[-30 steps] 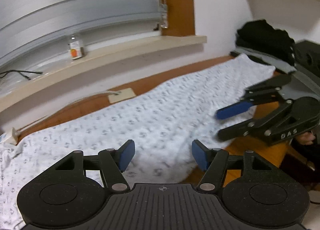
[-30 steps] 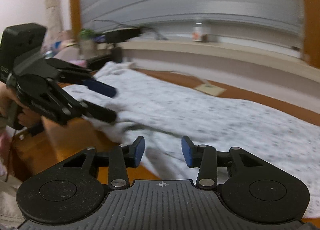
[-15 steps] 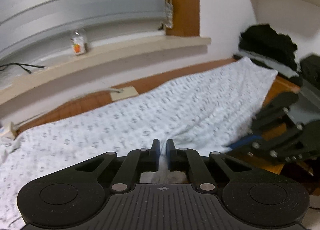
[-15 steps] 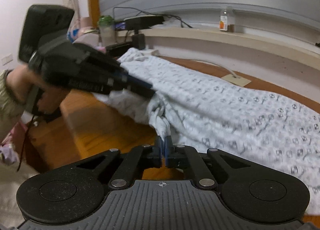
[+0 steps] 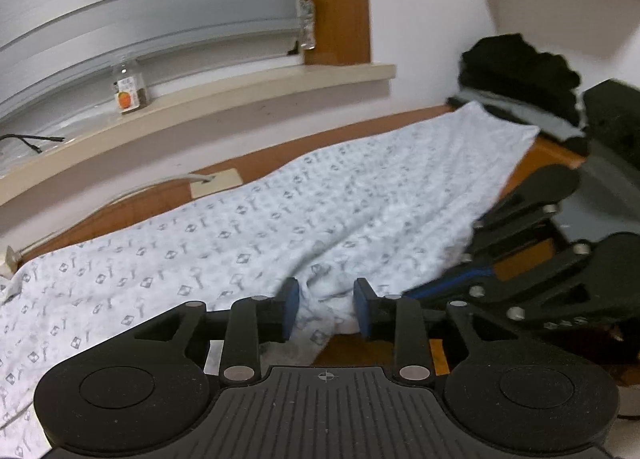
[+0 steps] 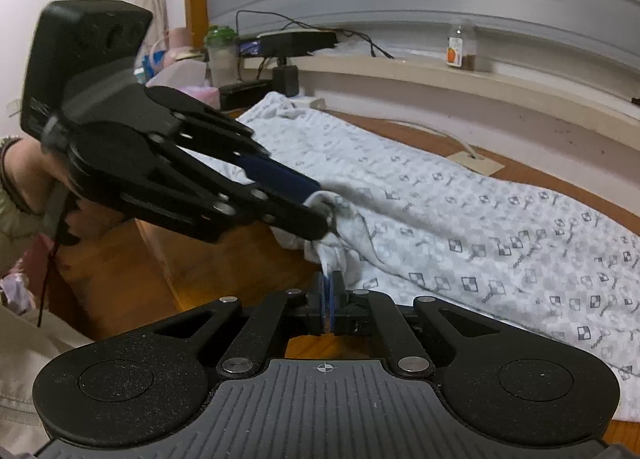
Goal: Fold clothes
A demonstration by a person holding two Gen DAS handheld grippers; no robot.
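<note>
Patterned garment (image 5: pixel 320 211) lies spread out long on the wooden worktop (image 5: pixel 120 215), parallel to the window sill (image 5: pixel 240 107) and just below it. Its edge farthest from the sill is gathered into a small peak. Right hand-held gripper (image 6: pixel 329 299): jaws fully closed, nipping a thin tip of that peak. Left hand-held gripper (image 5: pixel 327 309): pads part-way apart with a ridge of the same edge between them; whether they actually press the fabric cannot be settled. Judgement: the step in hand is the grasp on the far-from-sill edge, ahead of a fold. The left jaws would look the same closing onto the ridge or letting it go, so no call on which. A fold from here would need both grips secure, set apart along the edge, then an even lift toward the sill without dragging the rest. Hard to make out: the kind of garment (no sleeve or leg is clear), its end past the black pile of clothes (image 5: pixel 516 67), the underside, and how many layers are in the pinch. Motion blur softens the print near the jaws.
</note>
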